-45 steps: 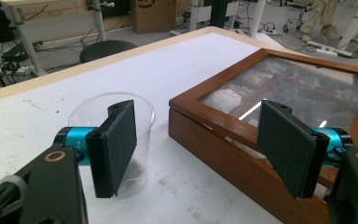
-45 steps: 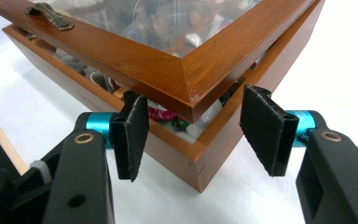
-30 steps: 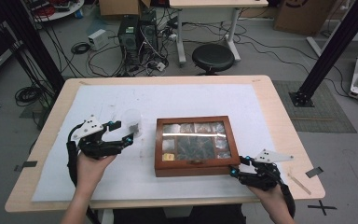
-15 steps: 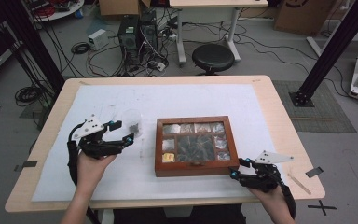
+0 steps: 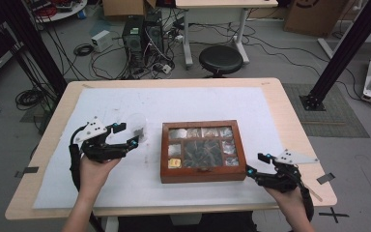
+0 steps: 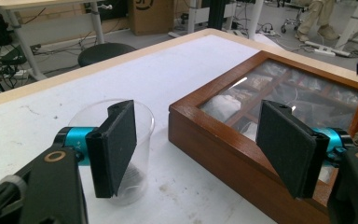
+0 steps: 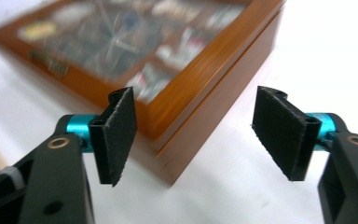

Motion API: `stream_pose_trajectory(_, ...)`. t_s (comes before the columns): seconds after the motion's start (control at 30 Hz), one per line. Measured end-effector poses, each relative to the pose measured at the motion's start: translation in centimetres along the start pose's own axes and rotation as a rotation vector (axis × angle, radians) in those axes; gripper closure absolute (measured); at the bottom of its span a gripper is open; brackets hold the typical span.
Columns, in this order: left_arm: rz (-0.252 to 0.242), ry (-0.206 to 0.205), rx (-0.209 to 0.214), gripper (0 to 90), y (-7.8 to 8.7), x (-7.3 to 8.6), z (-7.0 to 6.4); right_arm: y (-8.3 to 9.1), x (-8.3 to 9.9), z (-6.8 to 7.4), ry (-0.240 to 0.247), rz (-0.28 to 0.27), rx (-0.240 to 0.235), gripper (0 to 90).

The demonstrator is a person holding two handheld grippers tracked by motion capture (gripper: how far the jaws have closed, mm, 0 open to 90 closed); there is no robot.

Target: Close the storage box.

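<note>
A brown wooden box (image 5: 203, 174) with a glass lid and several compartments lies shut at the table's middle. To its left a clear plastic cup (image 5: 138, 124) stands upright. My left gripper (image 5: 127, 135) is open beside the cup, its jaws pointing toward the box. In the left gripper view the cup (image 6: 142, 140) is partly behind the left jaw, the box (image 6: 223, 140) is on the right, and the gripper (image 6: 200, 144) holds nothing. My right gripper (image 5: 254, 163) is open at the box's front right corner. The right gripper view shows that corner (image 7: 182, 130) between the jaws of the gripper (image 7: 196, 140), untouched.
A white sheet (image 5: 188, 101) covers most of the wooden table (image 5: 294, 116). A thin stick (image 5: 314, 192) lies near the front right edge. Beyond the far edge are a black stool (image 5: 221, 59), computer cases and cables on the floor.
My right gripper has shifted a little away from the table's front edge, closer to the box's right corner. The left gripper and the cup have stayed put.
</note>
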State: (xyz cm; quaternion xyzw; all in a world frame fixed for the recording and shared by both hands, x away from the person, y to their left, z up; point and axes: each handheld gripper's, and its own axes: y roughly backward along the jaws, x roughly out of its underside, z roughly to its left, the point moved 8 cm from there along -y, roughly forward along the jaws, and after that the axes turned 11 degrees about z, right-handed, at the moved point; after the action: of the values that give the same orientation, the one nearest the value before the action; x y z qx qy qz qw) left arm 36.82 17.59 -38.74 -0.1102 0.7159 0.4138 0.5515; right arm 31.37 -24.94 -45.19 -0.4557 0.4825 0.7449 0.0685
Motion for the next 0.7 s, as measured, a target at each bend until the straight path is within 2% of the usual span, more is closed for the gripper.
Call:
stream_pose_trajectory(0.17, -0.014, -0.004, -0.005, 28.8, 0.4, -0.3, 0.1, 1.6, -2.0, -1.8, -0.031, -0.080, 0.036, 28.1)
stream_pose_trajectory(0.43, -0.036, -0.006, -0.014, 28.6, 1.1, -1.1, 0.6, 2.9, -5.4, -3.4, -0.059, -0.160, 0.078, 23.6)
stream_pose_trajectory(0.7, -0.065, 0.004, -0.035, 28.3, 2.4, -1.5, 1.4, 3.6, -9.3, -4.4, -0.040, -0.229, 0.150, 23.3)
